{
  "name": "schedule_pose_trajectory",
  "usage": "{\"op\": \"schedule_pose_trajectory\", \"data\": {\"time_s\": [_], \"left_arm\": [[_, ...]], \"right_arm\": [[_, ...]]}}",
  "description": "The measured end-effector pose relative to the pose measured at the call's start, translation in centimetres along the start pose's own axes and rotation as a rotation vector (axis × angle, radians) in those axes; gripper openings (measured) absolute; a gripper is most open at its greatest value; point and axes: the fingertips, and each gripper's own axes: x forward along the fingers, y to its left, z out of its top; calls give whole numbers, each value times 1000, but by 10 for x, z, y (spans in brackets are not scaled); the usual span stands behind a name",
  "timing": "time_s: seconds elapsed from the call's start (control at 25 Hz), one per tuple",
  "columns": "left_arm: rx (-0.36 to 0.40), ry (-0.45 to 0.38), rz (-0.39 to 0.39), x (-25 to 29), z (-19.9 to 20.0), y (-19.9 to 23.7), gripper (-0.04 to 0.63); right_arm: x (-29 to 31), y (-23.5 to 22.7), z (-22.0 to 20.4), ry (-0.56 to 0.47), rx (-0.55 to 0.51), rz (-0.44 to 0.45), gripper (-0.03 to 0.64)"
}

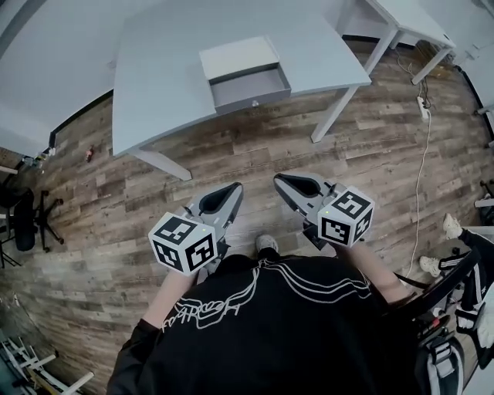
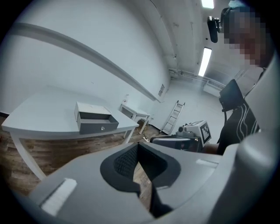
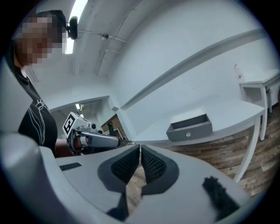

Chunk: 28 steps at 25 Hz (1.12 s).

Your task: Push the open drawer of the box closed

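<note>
A small grey box (image 1: 239,59) sits on the grey table (image 1: 154,69), near its front edge. Its drawer (image 1: 251,87) is pulled out toward me, with a small knob on its front. The same box (image 2: 90,111) shows far ahead in the left gripper view and as box (image 3: 189,121) in the right gripper view. My left gripper (image 1: 231,191) and right gripper (image 1: 282,182) hang side by side over the wooden floor, close to my body and well short of the table. Both are shut with nothing between the jaws.
The table's angled legs (image 1: 336,113) stand between me and the box. A second white table (image 1: 409,19) is at the far right, with a cable (image 1: 421,154) on the floor. An office chair (image 1: 27,220) stands at the left. A ladder (image 2: 173,116) leans far off.
</note>
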Motion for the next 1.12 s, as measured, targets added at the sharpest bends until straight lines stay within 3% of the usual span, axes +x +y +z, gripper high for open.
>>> {"op": "schedule_pose_trajectory", "data": {"time_s": [0.32, 0.64, 0.88, 1.12], "left_arm": [[-50, 25, 37, 31, 24, 64, 6], [-80, 67, -5, 79, 40, 123, 6], [-113, 104, -50, 102, 47, 155, 6], [-135, 140, -77, 112, 46, 175, 6]], "right_arm": [[47, -58, 24, 12, -7, -43, 11], [94, -124, 27, 79, -42, -139, 12], [135, -173, 14, 191, -164, -271, 52], [162, -208, -4, 245, -145, -313, 71]]}}
